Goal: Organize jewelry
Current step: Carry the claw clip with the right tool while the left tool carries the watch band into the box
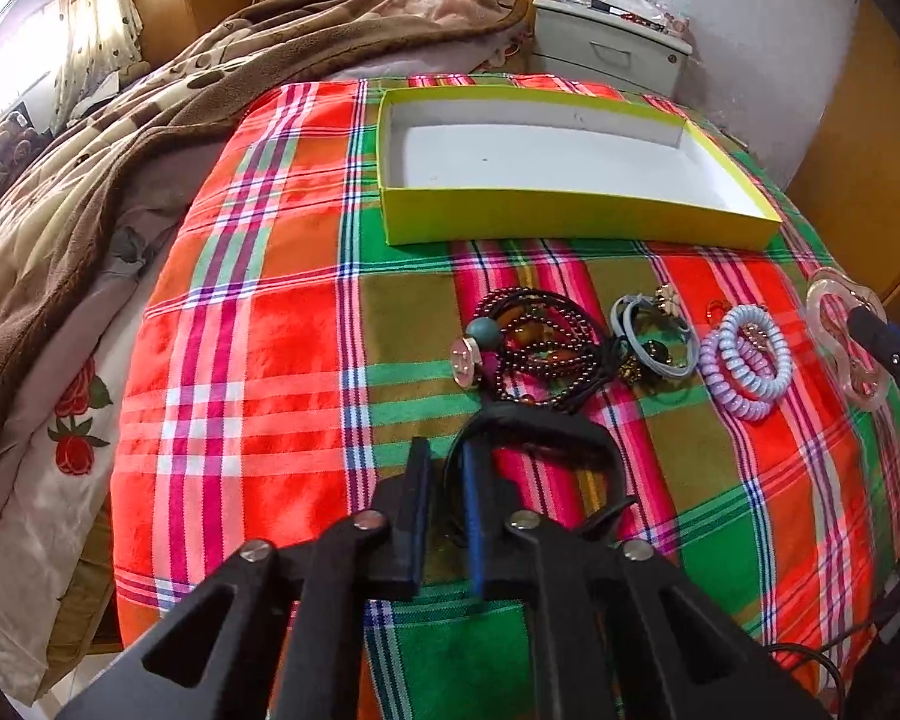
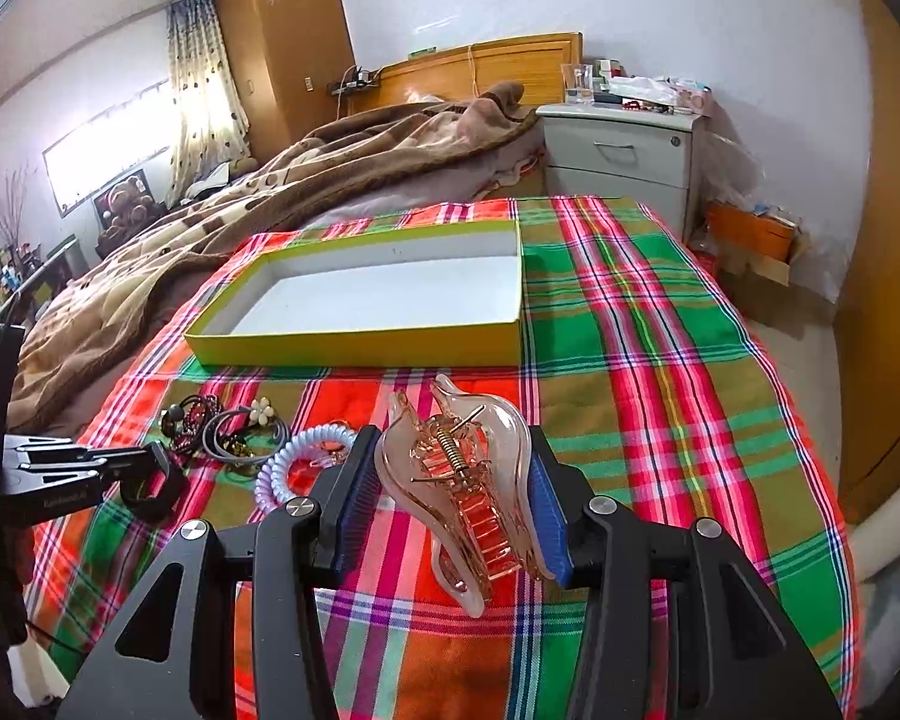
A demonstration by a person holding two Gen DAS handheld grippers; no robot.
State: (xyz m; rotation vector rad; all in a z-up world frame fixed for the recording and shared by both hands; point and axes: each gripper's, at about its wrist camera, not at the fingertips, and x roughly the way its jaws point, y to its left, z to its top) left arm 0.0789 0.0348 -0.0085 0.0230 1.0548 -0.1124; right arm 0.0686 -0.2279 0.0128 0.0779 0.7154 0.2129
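The right gripper (image 2: 450, 516) is clamping the pink hair claw (image 2: 462, 480) across its shells; rigid, light, slick plastic, likely brittle. The left gripper (image 1: 447, 504) is pinching a black hair clip (image 1: 546, 432). Beyond, the yellow box (image 2: 354, 348) is sitting empty.

Left gripper (image 1: 444, 480): fingers nearly closed, clamped on a black hair clip (image 1: 540, 432), low over the near edge of the plaid cloth (image 1: 258, 324). Right gripper (image 2: 450, 498): pads pressing both sides of a clear pink claw clip (image 2: 462, 480), raised above the cloth.
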